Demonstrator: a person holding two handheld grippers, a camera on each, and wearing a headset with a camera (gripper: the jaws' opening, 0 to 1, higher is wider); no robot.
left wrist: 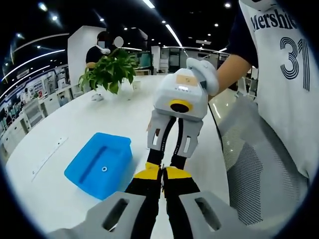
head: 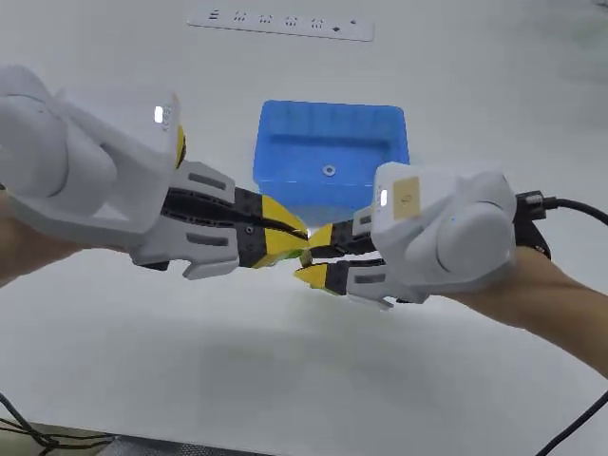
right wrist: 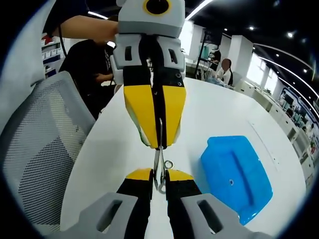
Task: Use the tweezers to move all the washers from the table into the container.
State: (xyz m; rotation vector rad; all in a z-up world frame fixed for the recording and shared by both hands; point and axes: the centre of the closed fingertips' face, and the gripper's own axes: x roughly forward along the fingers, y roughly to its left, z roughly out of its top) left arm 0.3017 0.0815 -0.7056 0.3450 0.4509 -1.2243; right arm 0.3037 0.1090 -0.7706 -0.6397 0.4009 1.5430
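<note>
Pinching tweezers [right wrist: 159, 158], right claw [right wrist: 159, 173], left claw [left wrist: 162, 172], closed

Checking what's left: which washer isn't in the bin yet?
The washer right beside the tweezers, outside the bin; the other washer already lies inside the blue bin.

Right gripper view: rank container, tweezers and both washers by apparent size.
1. container
2. tweezers
3. washer by the tweezers
4. washer in the container: looks smaller, but it's farther, so unsure.
</note>
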